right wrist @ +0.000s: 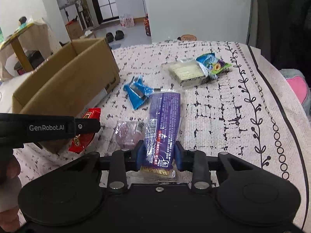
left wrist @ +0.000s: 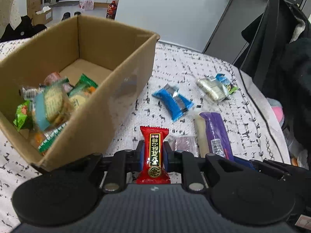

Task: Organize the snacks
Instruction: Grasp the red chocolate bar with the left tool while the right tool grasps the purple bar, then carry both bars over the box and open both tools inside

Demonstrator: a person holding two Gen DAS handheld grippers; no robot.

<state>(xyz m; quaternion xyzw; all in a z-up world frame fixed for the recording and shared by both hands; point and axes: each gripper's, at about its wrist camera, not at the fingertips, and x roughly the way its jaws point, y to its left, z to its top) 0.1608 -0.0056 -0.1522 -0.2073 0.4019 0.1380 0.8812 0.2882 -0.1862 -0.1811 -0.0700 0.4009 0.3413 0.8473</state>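
Snacks bound for the cardboard box [left wrist: 120,71] are held in both tools: the left gripper [left wrist: 153,151] pinches a red candy packet [left wrist: 154,153] beside the box's near corner, while the right gripper [right wrist: 158,153] clamps a purple wrapper [right wrist: 165,120] over the patterned cloth [right wrist: 223,101].

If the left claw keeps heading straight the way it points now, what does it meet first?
Probably the blue packet on the patterned cloth; the cardboard box sits just left of that line. Depth is unclear.

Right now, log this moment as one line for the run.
left gripper: shut on red snack | right gripper: shut on purple packet | cardboard box: partly filled | blue packet: on table
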